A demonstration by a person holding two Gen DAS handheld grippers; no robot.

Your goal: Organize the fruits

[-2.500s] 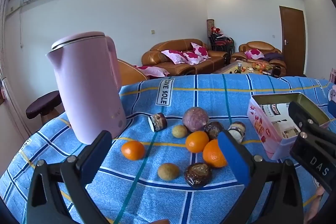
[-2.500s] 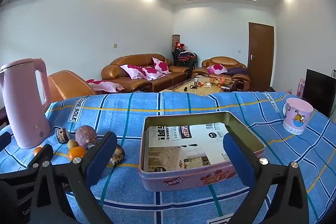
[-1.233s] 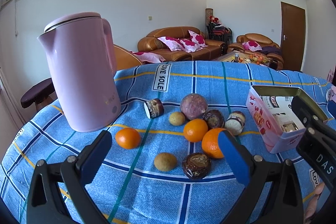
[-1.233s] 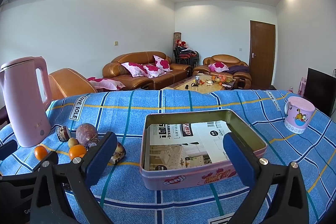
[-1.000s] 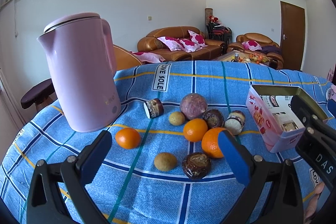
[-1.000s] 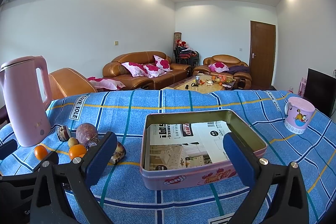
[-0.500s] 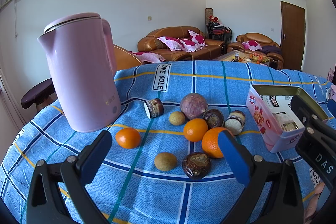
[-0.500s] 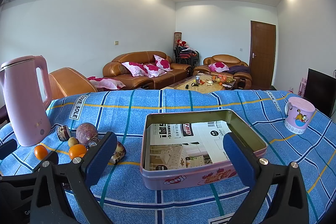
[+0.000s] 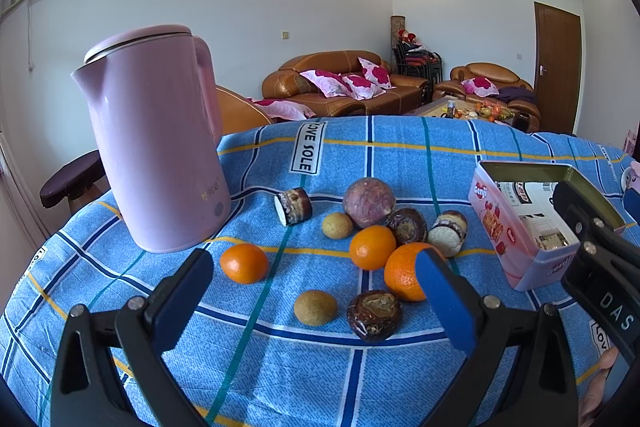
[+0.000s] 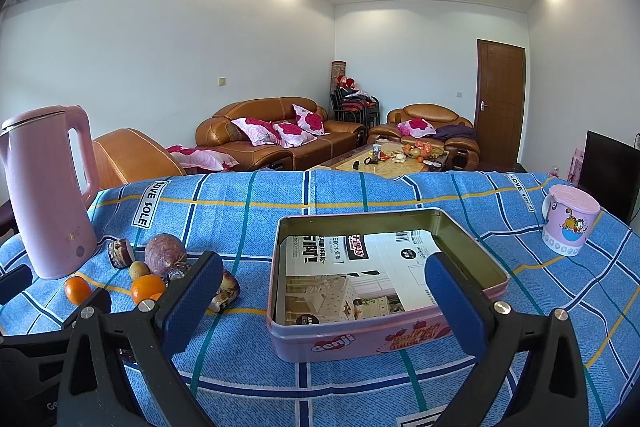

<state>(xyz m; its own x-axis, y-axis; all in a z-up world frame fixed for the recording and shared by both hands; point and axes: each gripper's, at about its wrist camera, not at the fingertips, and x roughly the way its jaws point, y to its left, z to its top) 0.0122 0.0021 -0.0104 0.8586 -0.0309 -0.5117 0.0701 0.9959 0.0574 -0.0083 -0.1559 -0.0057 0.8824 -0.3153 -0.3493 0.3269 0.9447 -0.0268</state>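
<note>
Blue checked cloth point(image 9: 400, 155) covers the whole table, and the fruit sits in a loose bunch on it just right of a pink kettle point(image 9: 156, 143). The left gripper point(image 9: 316, 291) hovers over the near edge of that bunch with its fingers wide apart and nothing between them. In the gap between the blue pads you can see a small tan fruit point(image 9: 315, 307) and a dark wrinkly one point(image 9: 374, 314), both lying on the cloth beyond the tips, not touched. The big orange point(image 9: 402, 277) is partly hidden behind the right pad. A smaller orange point(image 9: 244, 263) sits by itself just past the left pad, near the kettle's base. Further back: another orange point(image 9: 372, 247), a second tan fruit point(image 9: 337, 225), a purple round one point(image 9: 369, 202), and a few dark brown pieces whose kind I can't tell.

The right gripper point(image 10: 324, 291) is spread open too, also empty, and it frames the pink tin point(image 10: 360, 341), which sits open-topped with printed paper lining the bottom and no fruit in it. The tin is right of the fruit pile, close but not touching. The left view catches the right gripper's black body over the tin's near corner. A pink mug point(image 10: 570, 223) stands far off to the right.
</note>
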